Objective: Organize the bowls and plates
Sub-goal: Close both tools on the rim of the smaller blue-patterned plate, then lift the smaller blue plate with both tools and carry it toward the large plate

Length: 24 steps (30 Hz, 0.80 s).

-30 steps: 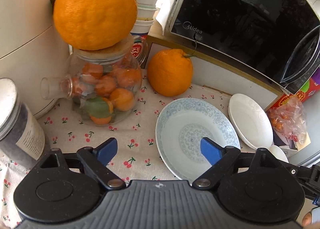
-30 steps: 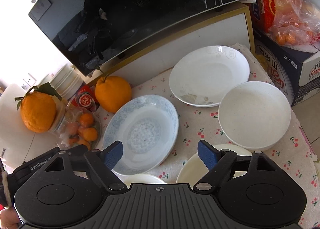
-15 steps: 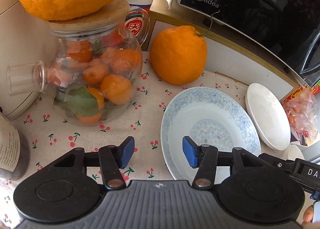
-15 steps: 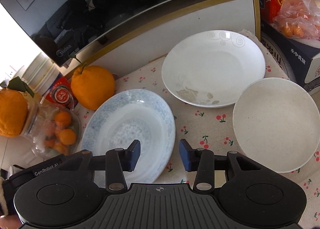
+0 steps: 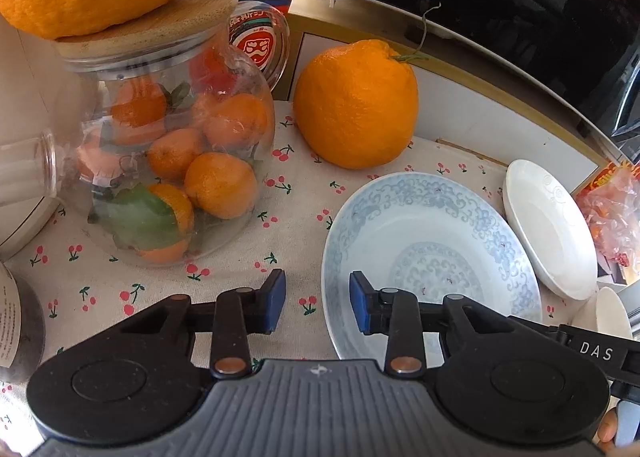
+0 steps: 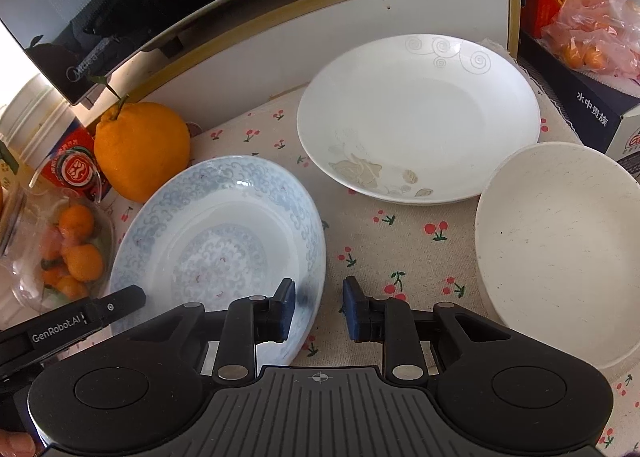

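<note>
Between both half-open grippers, the left gripper [image 5: 317, 307] and right gripper [image 6: 319, 309], the blue plate [image 6: 224, 241] looks hard, smooth and easy to break, so its thin edges are best to pinch.

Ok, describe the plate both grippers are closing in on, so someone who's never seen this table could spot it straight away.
Find the black microwave at the back; a big orange sits below it on the cherry-print cloth. The blue-patterned plate lies just in front of that orange. It alone carries pale blue scrollwork; the white plate and speckled bowl beside it don't.
</note>
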### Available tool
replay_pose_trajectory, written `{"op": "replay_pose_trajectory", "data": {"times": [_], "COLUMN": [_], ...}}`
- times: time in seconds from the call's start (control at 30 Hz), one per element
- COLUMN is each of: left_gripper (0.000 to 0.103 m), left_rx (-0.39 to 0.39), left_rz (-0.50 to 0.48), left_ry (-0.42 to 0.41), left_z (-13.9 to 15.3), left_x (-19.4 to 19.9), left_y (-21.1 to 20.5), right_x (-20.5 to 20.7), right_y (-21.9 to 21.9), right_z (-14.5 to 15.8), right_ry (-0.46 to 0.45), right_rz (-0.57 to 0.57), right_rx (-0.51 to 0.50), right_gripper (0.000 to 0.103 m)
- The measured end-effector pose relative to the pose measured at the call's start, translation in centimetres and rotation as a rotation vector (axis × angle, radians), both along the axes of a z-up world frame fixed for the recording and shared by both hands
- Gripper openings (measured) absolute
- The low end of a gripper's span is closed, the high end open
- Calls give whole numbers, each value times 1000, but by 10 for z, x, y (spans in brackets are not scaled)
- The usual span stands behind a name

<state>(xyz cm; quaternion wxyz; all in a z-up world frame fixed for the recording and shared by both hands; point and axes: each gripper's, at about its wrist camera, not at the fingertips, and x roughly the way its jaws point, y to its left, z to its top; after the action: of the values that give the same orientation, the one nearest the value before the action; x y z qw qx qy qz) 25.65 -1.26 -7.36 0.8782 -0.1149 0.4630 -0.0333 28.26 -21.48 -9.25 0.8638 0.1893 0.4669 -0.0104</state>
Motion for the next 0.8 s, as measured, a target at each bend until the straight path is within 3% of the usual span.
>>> {"op": "replay_pose_trajectory", "data": {"times": [0.2, 0.8], "left_gripper": [23, 16], "left_rx": [14, 5], "left_rz": [-46, -48], "left_ry": [-13, -30], "left_z": [-5, -5], "left_x": [-1, -3], "left_y": [-12, -10], "right_x": [1, -1], "right_y": [1, 1], "right_z": [-1, -1], "right_ry": [-8, -14], "right_rz": [-5, -19], "right_rx": [19, 37], "right_gripper": [14, 14]}}
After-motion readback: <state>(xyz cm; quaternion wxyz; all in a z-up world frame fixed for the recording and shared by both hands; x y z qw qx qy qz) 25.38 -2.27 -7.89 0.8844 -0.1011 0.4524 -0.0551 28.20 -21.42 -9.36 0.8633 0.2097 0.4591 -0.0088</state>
